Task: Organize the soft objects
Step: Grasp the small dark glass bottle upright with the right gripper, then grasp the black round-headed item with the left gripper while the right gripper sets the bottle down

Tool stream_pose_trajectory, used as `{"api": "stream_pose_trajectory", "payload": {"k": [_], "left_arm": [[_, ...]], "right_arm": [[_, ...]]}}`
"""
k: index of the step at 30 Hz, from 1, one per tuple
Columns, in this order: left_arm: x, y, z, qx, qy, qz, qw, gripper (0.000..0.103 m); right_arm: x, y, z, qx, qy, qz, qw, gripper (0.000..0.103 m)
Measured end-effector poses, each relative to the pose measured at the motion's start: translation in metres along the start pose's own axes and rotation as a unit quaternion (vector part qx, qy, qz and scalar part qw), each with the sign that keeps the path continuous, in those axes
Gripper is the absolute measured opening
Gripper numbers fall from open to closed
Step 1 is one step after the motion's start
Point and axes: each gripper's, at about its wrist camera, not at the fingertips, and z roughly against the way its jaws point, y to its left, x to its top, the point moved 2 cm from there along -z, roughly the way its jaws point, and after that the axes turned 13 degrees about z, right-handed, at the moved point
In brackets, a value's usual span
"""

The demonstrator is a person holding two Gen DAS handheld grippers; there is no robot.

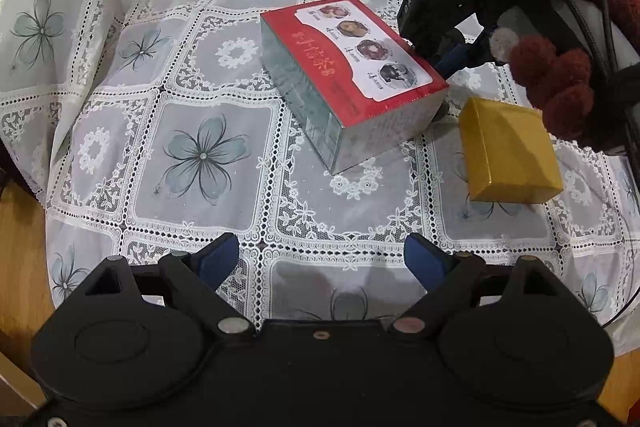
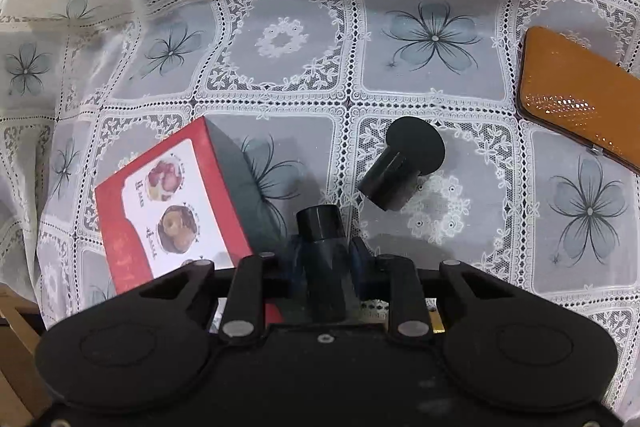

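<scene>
The right tongs (image 2: 322,251) are clamping a black tube (image 2: 320,227) at lower centre; the left tongs (image 1: 320,259) are gaping empty; sorting is barely starting.

on the worktop (image 1: 208,219), under a lace cloth (image 1: 120,75): a printed box (image 1: 352,75) mid-field, a smaller box (image 1: 508,151) just to its right, apart from it. behind and right of the printed box, a stemmed disc piece (image 2: 400,163) lying tilted on the cloth. far right, well apart, a flat case (image 2: 576,95). nearest in the right wrist view, a cylinder (image 2: 324,247) between the right gripper (image 2: 324,259) pads.
</scene>
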Motion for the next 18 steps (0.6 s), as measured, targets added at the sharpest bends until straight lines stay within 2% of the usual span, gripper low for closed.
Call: {"api": "stream_pose_trajectory", "payload": {"k": [4, 10, 11, 12, 15, 18], "left_arm": [[0.001, 0.001, 0.001, -0.002, -0.003, 0.0, 1.0, 0.087], [0.0, 0.002, -0.001, -0.004, 0.003, 0.007, 1.0, 0.087], [0.0, 0.002, -0.001, -0.005, 0.003, 0.009, 0.9999, 0.087], [0.0, 0.001, -0.001, -0.006, 0.004, 0.01, 0.9999, 0.087], [0.0, 0.001, -0.001, -0.008, 0.006, 0.01, 0.9999, 0.087], [0.0, 0.0, -0.002, -0.007, 0.006, 0.01, 0.9999, 0.087]], "right_arm": [[0.0, -0.005, -0.001, 0.001, -0.003, -0.012, 1.0, 0.035], [0.001, -0.013, -0.005, 0.008, -0.007, -0.018, 1.0, 0.039], [0.001, -0.016, -0.007, 0.015, -0.007, -0.022, 1.0, 0.038], [0.0, -0.018, -0.008, 0.035, -0.007, -0.027, 0.999, 0.027], [-0.001, -0.022, -0.008, 0.049, -0.011, -0.032, 0.998, 0.027], [-0.003, -0.024, -0.004, 0.035, -0.017, -0.034, 0.999, 0.027]]}}
